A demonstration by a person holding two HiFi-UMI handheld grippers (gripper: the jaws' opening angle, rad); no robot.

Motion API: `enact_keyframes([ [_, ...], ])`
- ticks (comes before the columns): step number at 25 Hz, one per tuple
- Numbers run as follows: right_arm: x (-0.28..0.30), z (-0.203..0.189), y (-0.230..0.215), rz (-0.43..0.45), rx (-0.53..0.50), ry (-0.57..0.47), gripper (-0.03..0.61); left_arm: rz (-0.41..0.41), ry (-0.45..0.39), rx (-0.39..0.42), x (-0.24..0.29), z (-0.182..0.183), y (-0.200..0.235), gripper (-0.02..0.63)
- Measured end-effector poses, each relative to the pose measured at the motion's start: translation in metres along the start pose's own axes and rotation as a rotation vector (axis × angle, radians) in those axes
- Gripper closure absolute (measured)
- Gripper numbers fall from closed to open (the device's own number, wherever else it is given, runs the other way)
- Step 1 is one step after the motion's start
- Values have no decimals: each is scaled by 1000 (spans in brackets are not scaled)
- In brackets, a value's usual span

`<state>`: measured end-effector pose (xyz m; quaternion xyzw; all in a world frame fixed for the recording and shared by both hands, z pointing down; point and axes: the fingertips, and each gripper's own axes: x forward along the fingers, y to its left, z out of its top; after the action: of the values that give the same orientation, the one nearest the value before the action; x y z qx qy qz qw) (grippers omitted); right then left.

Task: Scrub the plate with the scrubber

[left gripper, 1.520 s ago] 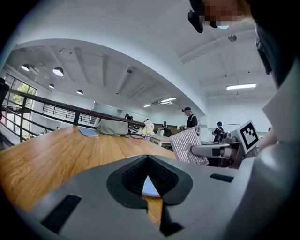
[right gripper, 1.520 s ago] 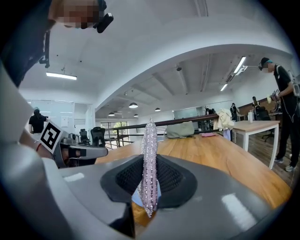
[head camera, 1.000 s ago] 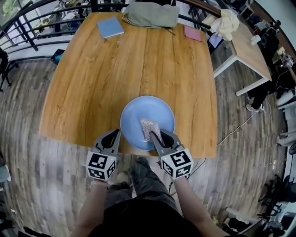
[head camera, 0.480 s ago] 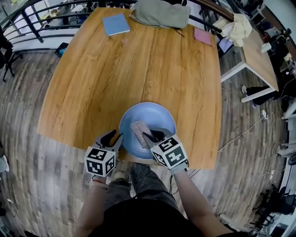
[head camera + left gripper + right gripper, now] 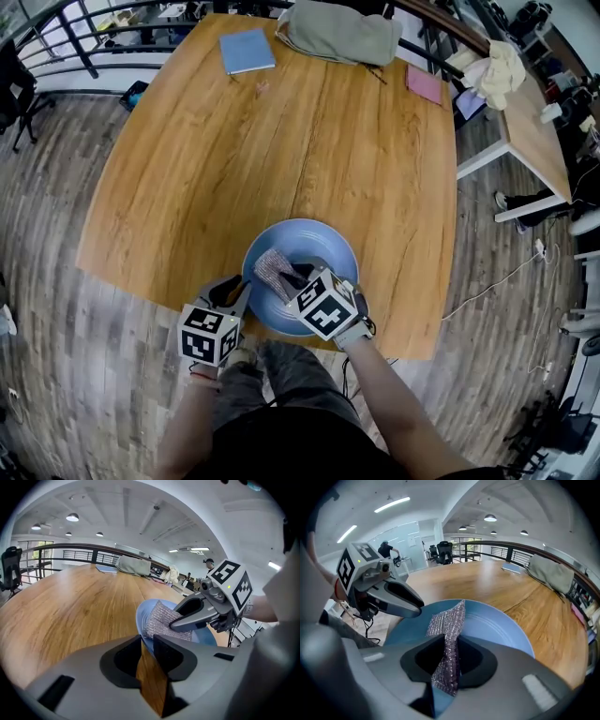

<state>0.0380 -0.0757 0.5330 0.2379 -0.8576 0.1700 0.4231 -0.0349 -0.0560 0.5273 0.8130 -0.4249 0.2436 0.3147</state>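
**scrubber held out over the plate, rim at the left fingers**

the right gripper (image 5: 449, 643) has its fingers clamped on the scrubber (image 5: 450, 616). the scrubber sticks straight out ahead of them, its long axis in line with the fingers and its free end over the near left part of the plate (image 5: 501, 627). the bowl lies just below and ahead, so the next stroke looks like a press down and across. the left gripper (image 5: 146, 638) has its fingers a narrow gap apart, having just been closing. the plate's near rim sits right at their tips, with no squeeze to be seen. it is the nearer one to steady the plate on the table (image 5: 281, 141).
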Motion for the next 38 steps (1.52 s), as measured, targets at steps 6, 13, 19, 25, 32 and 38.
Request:
enact_keyframes([
  [6,8,4,-5,1,-94,26,497,15,-8,-20,-1,2,0,541],
  [13,13,10,-20,-5,-125,14,497,51,-2,-24,-2,1,1,545],
  [19,11,12,-39,-52,-159,-6,497,73,-6,-48,-2,1,3,551],
  [25,6,7,-60,-138,-213,21,497,83,-4,-67,-2,0,5,554],
  [32,-6,-6,-75,-233,-213,54,499,62,3,-53,-3,1,6,554],
  [38,-20,-21,-83,-310,-155,52,500,59,22,29,-4,1,3,554],
])
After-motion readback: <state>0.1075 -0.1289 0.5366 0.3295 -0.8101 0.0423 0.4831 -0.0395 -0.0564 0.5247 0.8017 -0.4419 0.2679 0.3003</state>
